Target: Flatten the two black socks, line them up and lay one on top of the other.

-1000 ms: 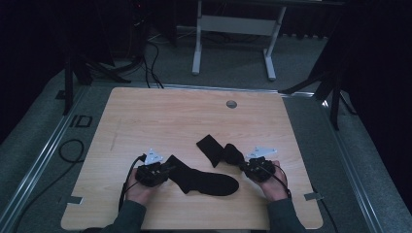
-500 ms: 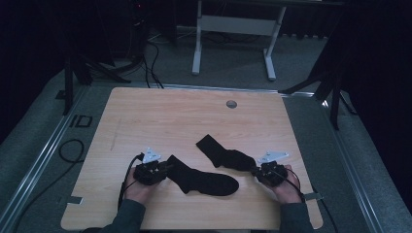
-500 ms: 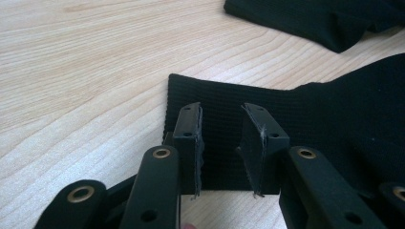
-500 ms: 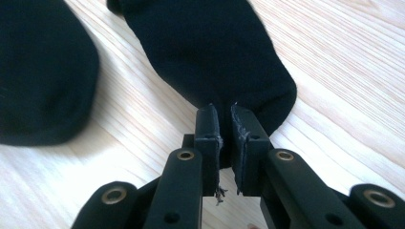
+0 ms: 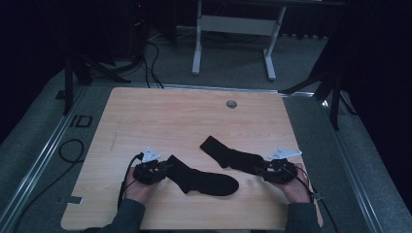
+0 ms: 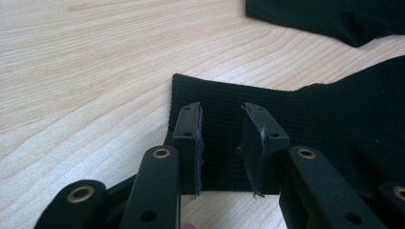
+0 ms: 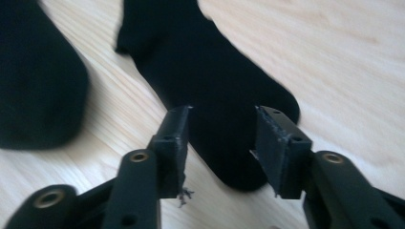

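Observation:
Two black socks lie on the wooden table (image 5: pixel 170 116). The left sock (image 5: pixel 204 178) has its ribbed cuff (image 6: pixel 224 95) under my left gripper (image 5: pixel 164 169), whose jaws (image 6: pixel 222 107) stand open over the cloth with a gap between the pads. The right sock (image 5: pixel 231 156) stretches from the table's middle toward my right gripper (image 5: pixel 262 170). Its toe end (image 7: pixel 229 157) lies flat between that gripper's jaws (image 7: pixel 222 112), which have just been opening and do not press on it. The left sock's toe (image 7: pixel 33 81) shows off to the side in the right gripper view.
A round grommet (image 5: pixel 231 104) sits near the table's far edge. Beyond the table a white desk frame (image 5: pixel 233 29) stands on the grey floor, with dark stands and cables (image 5: pixel 145 53) at either side. A cable (image 5: pixel 68 145) loops by the table's left edge.
My right gripper moved rightward, dragging the right sock's toe end with it so the sock lies stretched out, then its jaws parted off the cloth. The left gripper stayed put.

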`<state>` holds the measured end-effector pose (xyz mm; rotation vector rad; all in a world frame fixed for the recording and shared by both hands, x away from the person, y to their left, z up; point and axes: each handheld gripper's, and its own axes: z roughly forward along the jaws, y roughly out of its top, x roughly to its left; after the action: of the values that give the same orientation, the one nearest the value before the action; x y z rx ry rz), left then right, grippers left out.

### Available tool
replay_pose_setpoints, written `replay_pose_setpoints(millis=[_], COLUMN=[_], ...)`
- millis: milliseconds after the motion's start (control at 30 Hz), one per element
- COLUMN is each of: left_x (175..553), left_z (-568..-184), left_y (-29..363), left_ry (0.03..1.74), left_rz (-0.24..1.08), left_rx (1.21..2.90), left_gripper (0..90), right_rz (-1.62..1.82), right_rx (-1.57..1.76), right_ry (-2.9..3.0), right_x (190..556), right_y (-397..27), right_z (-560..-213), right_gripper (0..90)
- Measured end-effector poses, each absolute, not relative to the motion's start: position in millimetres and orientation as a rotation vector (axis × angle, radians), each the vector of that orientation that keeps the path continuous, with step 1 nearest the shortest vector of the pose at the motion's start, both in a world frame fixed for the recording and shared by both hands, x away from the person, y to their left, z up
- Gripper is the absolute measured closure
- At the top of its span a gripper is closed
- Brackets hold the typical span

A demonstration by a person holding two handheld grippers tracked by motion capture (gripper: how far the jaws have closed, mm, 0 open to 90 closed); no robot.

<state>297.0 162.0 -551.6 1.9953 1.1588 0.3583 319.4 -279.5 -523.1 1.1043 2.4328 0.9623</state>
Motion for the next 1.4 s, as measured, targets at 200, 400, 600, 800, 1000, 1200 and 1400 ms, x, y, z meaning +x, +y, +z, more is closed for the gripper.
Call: replay_pose_setpoints(millis=[200,400,600,800,1000,1200,1400], left_x=[296.5,296.7,296.5,296.8,296.9,297.0,296.2], left_z=[-552.0,-551.5,-551.4,-551.5,-551.6,-551.8,-551.6], left_y=[160.2,161.5,161.0,160.8,160.6,160.1,159.9], left_ry=[1.16,1.154,1.152,1.152,1.155,1.156,1.159], left_rz=[0.355,0.355,0.353,0.35,0.348,0.346,0.347], left_rx=[1.998,1.998,1.998,2.0,1.998,1.996,1.994], left_gripper=[68.8,68.8,68.6,68.5,68.5,68.3,68.3], right_rz=[1.021,1.011,0.978,0.936,0.881,0.858,0.862], right_rx=[1.047,0.991,0.929,0.912,0.89,0.942,0.958], right_ry=[2.444,2.482,2.529,2.57,2.619,2.639,2.612], right_x=[328.6,350.2,371.7,394.6,408.2,421.1,419.6], right_y=[-252.7,-214.8,-179.3,-153.3,-137.9,-130.0,-130.2], right_z=[-514.4,-513.5,-516.5,-525.8,-534.2,-546.4,-546.9], right_gripper=[51.3,51.7,55.2,55.4,52.6,51.7,59.7])
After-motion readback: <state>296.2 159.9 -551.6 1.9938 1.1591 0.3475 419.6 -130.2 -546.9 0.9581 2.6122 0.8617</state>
